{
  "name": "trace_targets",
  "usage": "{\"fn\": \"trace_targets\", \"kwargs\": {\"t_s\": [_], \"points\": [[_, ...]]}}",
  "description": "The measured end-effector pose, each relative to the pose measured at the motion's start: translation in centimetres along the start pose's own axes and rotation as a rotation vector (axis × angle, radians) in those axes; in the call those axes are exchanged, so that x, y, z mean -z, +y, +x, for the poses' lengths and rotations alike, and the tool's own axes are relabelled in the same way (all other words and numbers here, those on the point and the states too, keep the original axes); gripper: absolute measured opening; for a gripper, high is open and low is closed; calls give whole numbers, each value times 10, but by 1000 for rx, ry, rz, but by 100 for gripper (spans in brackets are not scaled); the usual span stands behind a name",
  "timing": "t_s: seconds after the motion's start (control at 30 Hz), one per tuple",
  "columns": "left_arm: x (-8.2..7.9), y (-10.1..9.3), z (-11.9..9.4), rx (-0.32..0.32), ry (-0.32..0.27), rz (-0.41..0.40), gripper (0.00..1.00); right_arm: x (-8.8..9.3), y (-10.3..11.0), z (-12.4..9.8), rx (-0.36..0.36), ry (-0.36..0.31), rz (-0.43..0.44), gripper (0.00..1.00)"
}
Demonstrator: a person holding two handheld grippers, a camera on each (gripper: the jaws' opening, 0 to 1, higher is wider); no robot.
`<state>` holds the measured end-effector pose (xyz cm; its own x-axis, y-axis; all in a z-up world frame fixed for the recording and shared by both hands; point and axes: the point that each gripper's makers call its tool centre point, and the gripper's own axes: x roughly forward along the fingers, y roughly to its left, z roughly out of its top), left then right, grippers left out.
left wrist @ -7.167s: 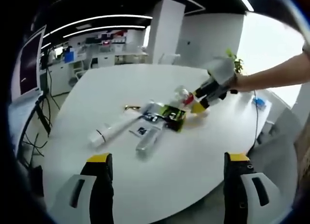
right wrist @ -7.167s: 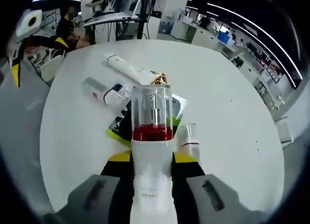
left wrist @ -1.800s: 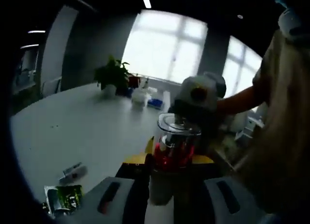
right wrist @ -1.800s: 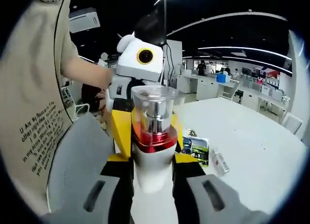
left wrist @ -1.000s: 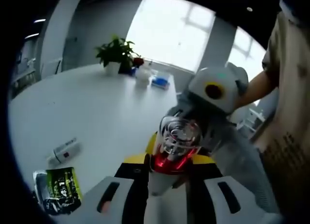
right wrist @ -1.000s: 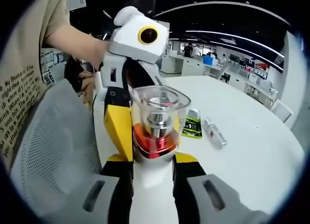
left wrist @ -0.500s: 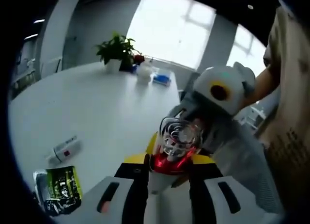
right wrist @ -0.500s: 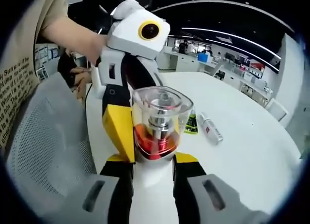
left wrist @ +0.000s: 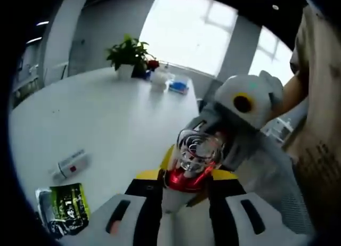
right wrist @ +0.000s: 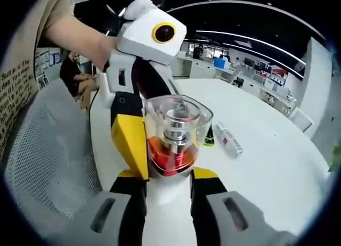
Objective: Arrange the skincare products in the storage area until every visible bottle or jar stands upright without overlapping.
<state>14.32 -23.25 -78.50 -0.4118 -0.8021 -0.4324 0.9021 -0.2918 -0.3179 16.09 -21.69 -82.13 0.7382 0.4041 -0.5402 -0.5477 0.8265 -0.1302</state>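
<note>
Between both pairs of closed fingers sits the pump bottle [left wrist: 187, 174] [right wrist: 170, 150], while the left gripper view alone shows a green sachet [left wrist: 63, 207] on the white surface [left wrist: 106, 118].

A white pump bottle with a clear cap and red collar [left wrist: 189, 169] sits between the jaws of the left gripper [left wrist: 184, 190] and the right gripper [right wrist: 168, 185], above the near edge of the round white table [left wrist: 106, 123]. On the table, a green-and-black sachet [left wrist: 61, 206] lies beside a small white tube [left wrist: 69, 165]. A potted green plant [left wrist: 127, 55] stands at the far edge.
</note>
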Motion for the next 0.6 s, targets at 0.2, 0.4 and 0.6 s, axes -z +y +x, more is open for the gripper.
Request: {"fn": "trace_targets", "kwargs": {"t_s": [0.2,0.4,0.6], "points": [[-6,6,6,0,-13,-4,30,0,-8,0,1,12,-11,31],[-15,15,15,-12,-22,1,31,4,-24,-4,8,30,-49,30],[-25,29,23,-26,-33,5,31,7,-41,-4,15,31,-46,29]]}}
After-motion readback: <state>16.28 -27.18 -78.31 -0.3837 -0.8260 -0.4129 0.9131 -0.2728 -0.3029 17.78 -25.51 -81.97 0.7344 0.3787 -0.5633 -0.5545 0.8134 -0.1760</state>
